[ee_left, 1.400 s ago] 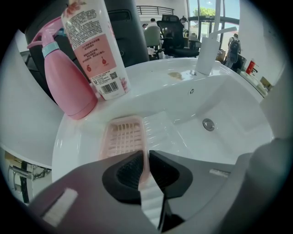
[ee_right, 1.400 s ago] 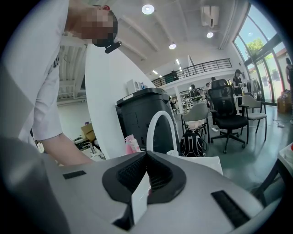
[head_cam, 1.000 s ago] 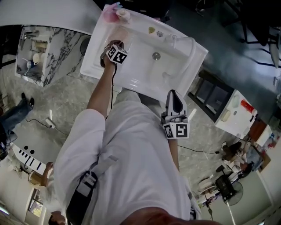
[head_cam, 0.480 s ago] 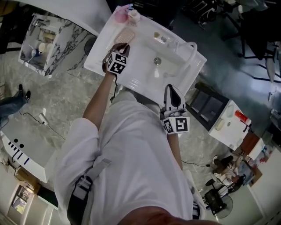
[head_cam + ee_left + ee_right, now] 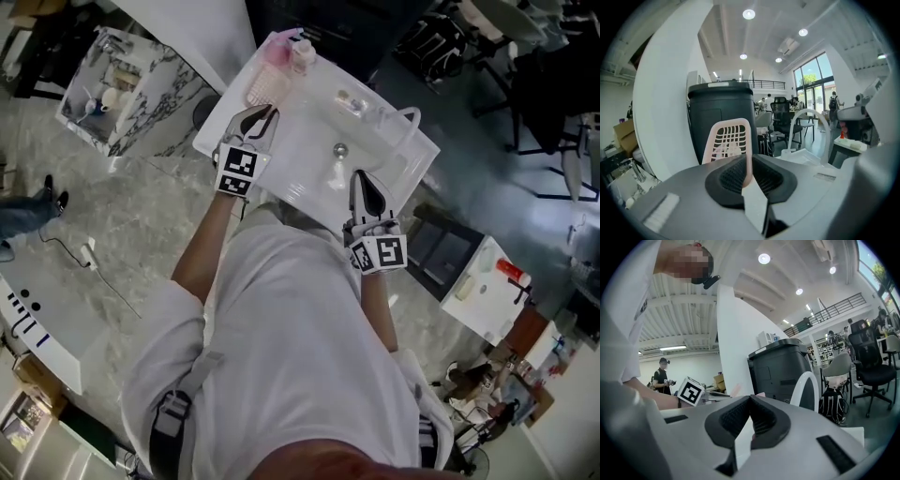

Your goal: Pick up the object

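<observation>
- Left gripper [image 5: 262, 114] has drawn back toward the person since the earlier frame, and the tray [image 5: 265, 86] came with it. Right gripper is roughly where it was.
- Left gripper [image 5: 748, 174]: jaws are clamped on the bottom edge of the tray [image 5: 729, 140], with the pads pinching the rim. The tray stands upright in its view, against a dark bin [image 5: 721, 110].
- Tray is thin pink plastic, a rounded rectangle with a slotted lattice face. It looks light and a bit flexible, so an edge pinch could let it swing.
- Where it is: over the back-left part of the sink [image 5: 298, 161], near a pink container [image 5: 278, 51] in the corner. Looks lifted clear, but I can't confirm the gap from above.
- Step, as I read it: the grasp is made and the lift is under way or just finished. Next move needs a steady raise, the same grip pressure and the tray kept vertical, clear of the corner items.
- Sink is glossy white, rectangular, hard and smooth, with a metal drain [image 5: 339, 148] in the middle. An arched white faucet [image 5: 409, 116] sits at its right end.
- Right gripper [image 5: 361, 181] is at the sink's near edge. Its view [image 5: 751, 417] shows the ribbed black pads closed together with nothing between them, so it's idle.
</observation>
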`<state>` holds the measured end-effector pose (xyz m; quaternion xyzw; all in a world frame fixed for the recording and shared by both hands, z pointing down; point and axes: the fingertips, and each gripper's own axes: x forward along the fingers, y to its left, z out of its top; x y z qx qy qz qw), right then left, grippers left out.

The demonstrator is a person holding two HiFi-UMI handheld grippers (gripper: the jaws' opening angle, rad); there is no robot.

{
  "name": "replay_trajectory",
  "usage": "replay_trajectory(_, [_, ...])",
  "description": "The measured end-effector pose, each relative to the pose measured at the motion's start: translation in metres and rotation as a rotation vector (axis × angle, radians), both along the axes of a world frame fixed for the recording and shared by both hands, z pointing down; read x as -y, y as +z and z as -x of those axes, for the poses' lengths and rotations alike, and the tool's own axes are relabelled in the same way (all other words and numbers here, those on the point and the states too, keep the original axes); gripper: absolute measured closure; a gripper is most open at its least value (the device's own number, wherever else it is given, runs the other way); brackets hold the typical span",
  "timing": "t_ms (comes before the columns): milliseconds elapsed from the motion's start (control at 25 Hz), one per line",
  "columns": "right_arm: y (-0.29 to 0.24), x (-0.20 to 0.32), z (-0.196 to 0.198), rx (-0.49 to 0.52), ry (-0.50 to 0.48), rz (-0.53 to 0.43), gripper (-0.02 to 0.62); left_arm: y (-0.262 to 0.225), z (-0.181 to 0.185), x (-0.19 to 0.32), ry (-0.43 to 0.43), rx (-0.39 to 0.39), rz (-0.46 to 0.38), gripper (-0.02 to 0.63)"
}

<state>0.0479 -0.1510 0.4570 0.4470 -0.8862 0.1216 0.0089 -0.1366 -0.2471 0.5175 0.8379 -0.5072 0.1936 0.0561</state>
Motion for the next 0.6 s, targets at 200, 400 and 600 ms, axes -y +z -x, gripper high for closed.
replay_trajectory(200, [-0.017,0.017,0.01,-0.013,-0.035,-0.063,0.594,-0.057,0.006,-0.023,-0.03,-0.06,-0.112,0.562])
replay_trajectory(400, [-0.036,0.034,0.018,-0.036,-0.066,-0.13,0.594,-0.1,0.01,-0.044,-0.052,-0.097,-0.199,0.561])
replay_trajectory(600, [-0.054,0.05,0.02,-0.061,-0.076,-0.201,0.594,-0.126,0.017,-0.057,-0.078,-0.126,-0.253,0.561])
